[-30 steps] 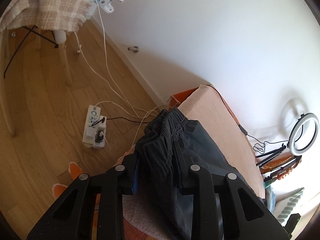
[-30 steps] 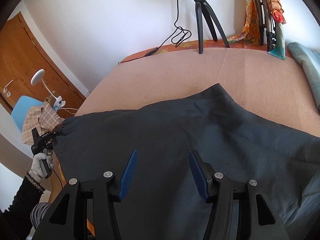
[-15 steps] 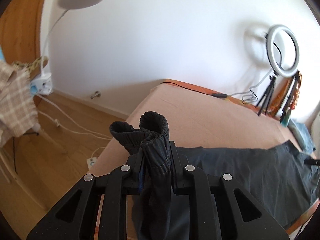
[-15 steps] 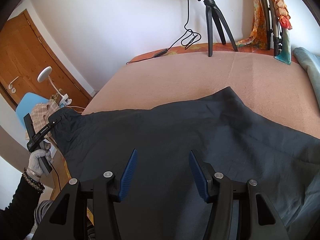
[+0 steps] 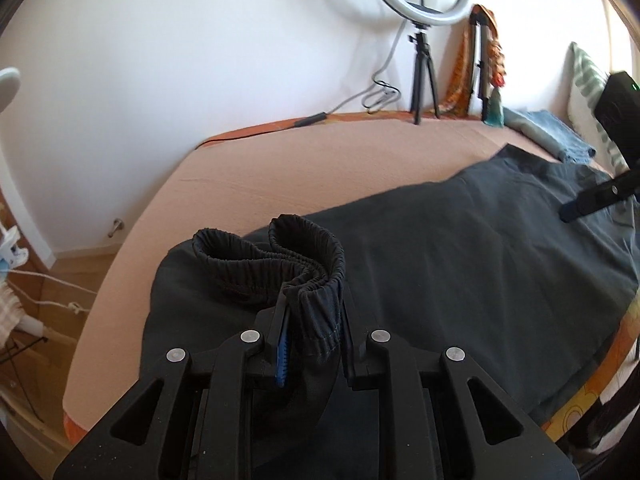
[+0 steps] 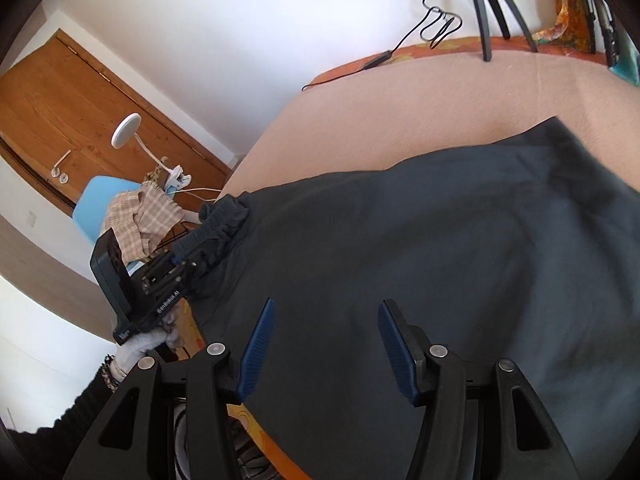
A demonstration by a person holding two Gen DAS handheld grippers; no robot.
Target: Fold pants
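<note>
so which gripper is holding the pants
The left gripper: its jaws pinch the pants waistband. The right gripper hovers open above the cloth.

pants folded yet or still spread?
Spread: pants lie open across the bed; only the waistband is bunched in the left gripper.

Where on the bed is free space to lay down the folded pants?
Bare blanket lies between the pants and the wall, left of the tripod. The far right corner is crowded: tripod, folded cloths, pillow.
</note>
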